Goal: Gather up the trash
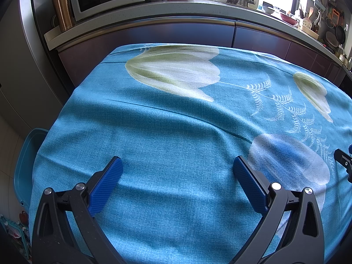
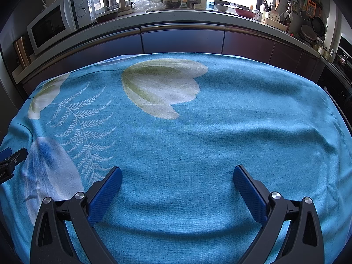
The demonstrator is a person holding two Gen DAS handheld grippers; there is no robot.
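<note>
A table covered by a blue cloth [image 1: 176, 132] printed with white tulips and ferns fills both views; it also shows in the right wrist view [image 2: 198, 136]. No trash shows on it. My left gripper [image 1: 177, 165] is open and empty, held just above the near part of the cloth. My right gripper [image 2: 177, 172] is open and empty too, over the near edge. The right gripper's tip shows at the right edge of the left wrist view [image 1: 343, 160]; the left gripper's tip shows at the left edge of the right wrist view [image 2: 13, 157]. A blue bin [image 1: 26, 167] stands on the floor left of the table.
A kitchen counter [image 2: 176, 15] runs behind the table, with a white microwave [image 2: 57, 19], a copper canister [image 1: 62, 11], plastic bags, bottles, bowls and utensils. Dark cabinets [image 2: 182, 39] sit below it. A grey fridge side [image 1: 17, 66] stands at the left.
</note>
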